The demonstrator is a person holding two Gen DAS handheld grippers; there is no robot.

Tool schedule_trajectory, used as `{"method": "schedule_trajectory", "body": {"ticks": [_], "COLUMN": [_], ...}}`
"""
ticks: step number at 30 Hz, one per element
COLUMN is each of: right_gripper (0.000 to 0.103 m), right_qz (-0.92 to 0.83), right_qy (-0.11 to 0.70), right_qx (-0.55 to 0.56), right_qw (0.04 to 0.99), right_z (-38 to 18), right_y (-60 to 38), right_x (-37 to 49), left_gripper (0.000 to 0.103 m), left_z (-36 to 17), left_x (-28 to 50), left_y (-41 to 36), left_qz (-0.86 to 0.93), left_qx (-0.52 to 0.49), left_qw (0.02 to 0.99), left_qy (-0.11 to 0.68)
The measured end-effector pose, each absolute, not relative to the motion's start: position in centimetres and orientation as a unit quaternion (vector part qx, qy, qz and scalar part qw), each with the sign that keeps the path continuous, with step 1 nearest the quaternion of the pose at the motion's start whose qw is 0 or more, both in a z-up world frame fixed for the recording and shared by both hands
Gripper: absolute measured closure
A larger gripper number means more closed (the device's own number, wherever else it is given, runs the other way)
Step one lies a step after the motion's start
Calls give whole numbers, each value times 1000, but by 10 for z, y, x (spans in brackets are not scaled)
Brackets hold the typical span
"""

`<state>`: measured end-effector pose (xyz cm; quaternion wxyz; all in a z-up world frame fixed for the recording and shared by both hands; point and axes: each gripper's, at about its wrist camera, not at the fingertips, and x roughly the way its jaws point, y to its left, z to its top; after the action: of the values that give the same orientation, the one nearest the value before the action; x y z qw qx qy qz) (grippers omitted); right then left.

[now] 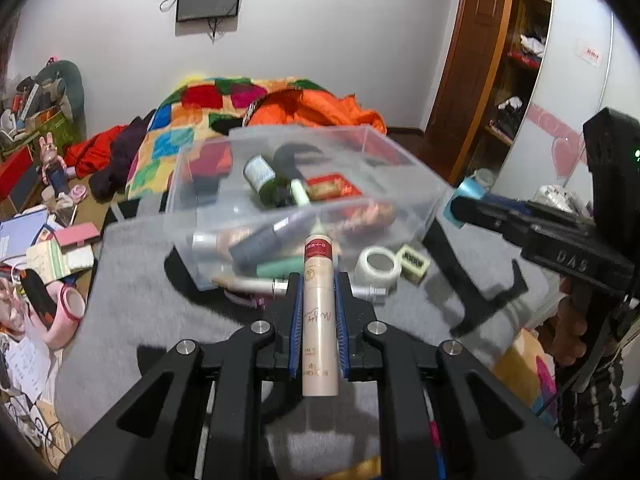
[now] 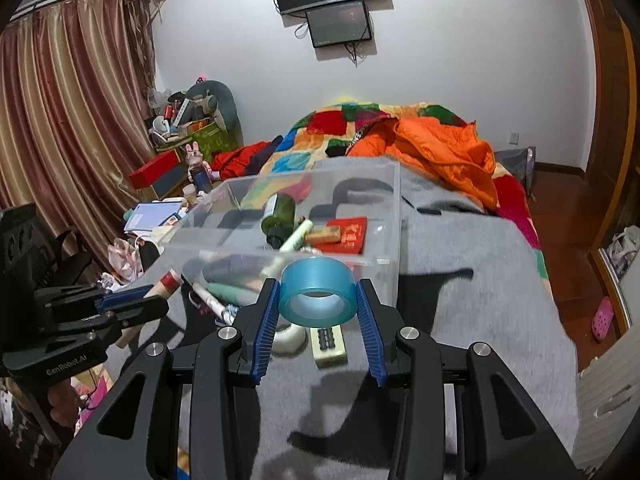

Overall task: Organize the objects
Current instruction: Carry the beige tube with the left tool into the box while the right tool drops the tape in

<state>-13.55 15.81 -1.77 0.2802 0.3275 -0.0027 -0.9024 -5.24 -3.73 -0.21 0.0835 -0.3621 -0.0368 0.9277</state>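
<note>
Carrying two items toward the clear bin (image 1: 404,200) at once. Left tongs (image 1: 318,284) clamped on a cream tube (image 1: 318,312), red band at its far end, held lengthwise between the blue pads and pointing at the bin's near wall. Right tongs (image 2: 318,300) gripping a blue tape roll (image 2: 318,300) by its sides, hole facing the camera, just short of the near wall. Bin sits on a grey blanket (image 2: 480,320) on the bed; inside it a green bottle (image 2: 280,216), red box (image 2: 348,236) and other tubes. Outside, in front of the bin, lie a white tape roll (image 1: 378,266) and a small cream box (image 1: 414,264), not yet collected. Judgement: both loads need to clear the near wall before release, so lift above the rim first, then move over open floor space in the bin, away from the bottle. Tube sticks out far ahead of the tongs, so its tip could knock the wall. Stagger the drops so the two tongs don't crowd each other.
</note>
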Motion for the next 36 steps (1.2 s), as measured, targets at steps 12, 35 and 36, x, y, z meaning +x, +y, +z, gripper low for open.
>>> {"method": "schedule_trajectory", "body": {"ticks": [12,35,36], "right_gripper": [68,68,68], "right_qz": [-911,-888,-887], "right_qy": [4,28,31], "right_qx": [294,349,351], "right_qw": [287,297,297], "right_z": [7,-32,-33], "right_y": [144,103,102], "right_x": [-153,-208,-209], "left_gripper": [89,89,89], "left_z": [28,-4,-6], "left_x": [-79,-169,-171], "left_y": [-50,-50,-48], "left_qz": [940,921,920], "left_qx": [-330,-380,-382], "left_qw": [74,79,81], "left_qy": [-43,-33,-32]}}
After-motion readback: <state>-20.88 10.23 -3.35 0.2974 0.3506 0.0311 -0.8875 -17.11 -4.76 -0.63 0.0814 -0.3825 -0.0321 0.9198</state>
